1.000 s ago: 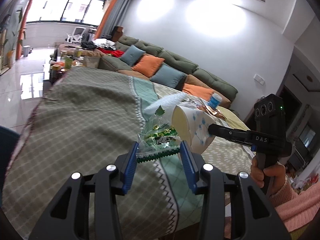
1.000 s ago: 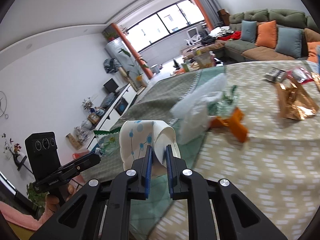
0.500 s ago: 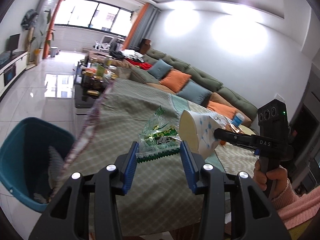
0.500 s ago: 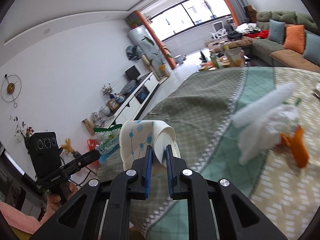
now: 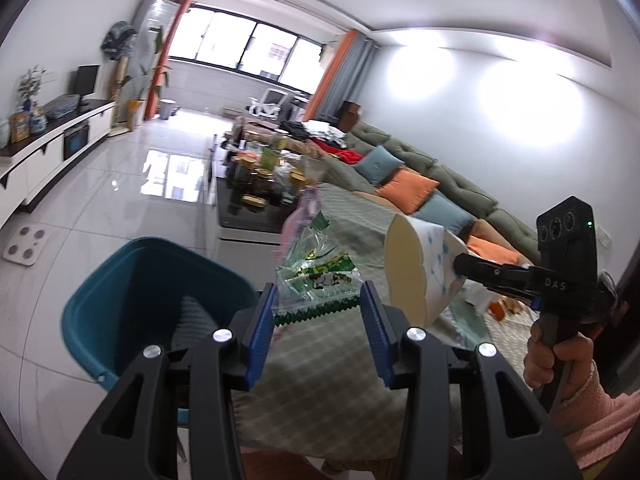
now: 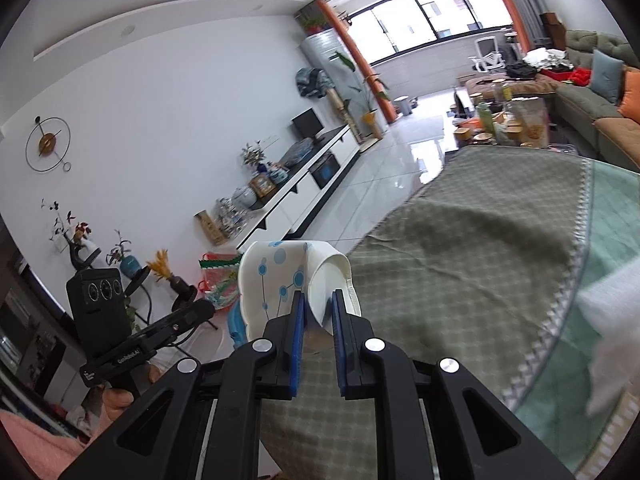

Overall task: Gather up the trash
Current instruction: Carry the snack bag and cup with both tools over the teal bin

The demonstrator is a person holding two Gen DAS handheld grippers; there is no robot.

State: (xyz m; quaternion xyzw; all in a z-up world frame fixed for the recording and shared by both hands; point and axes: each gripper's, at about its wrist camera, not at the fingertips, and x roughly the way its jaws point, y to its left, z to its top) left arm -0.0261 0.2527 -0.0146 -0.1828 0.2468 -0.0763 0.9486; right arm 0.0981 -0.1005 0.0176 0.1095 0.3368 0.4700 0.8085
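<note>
My left gripper (image 5: 318,308) is shut on a clear green-printed snack bag (image 5: 316,276) and holds it in the air beside the table edge, above and right of a teal bin (image 5: 116,292) on the floor. My right gripper (image 6: 318,312) is shut on the rim of a squashed white paper cup with blue dots (image 6: 280,280), also held in the air. The cup also shows in the left wrist view (image 5: 416,268), just right of the bag. The snack bag shows in the right wrist view (image 6: 218,280), left of the cup.
A table with a green checked cloth (image 6: 460,248) lies to the right. White plastic trash (image 6: 612,320) lies on it at the far right. A cluttered coffee table (image 5: 256,196), a long sofa (image 5: 424,176) and a white TV cabinet (image 6: 304,196) stand around the tiled floor.
Both grippers have swung left off the table with their loads, over the table edge. The teal bin has come into the left wrist view, below left of the bag.
</note>
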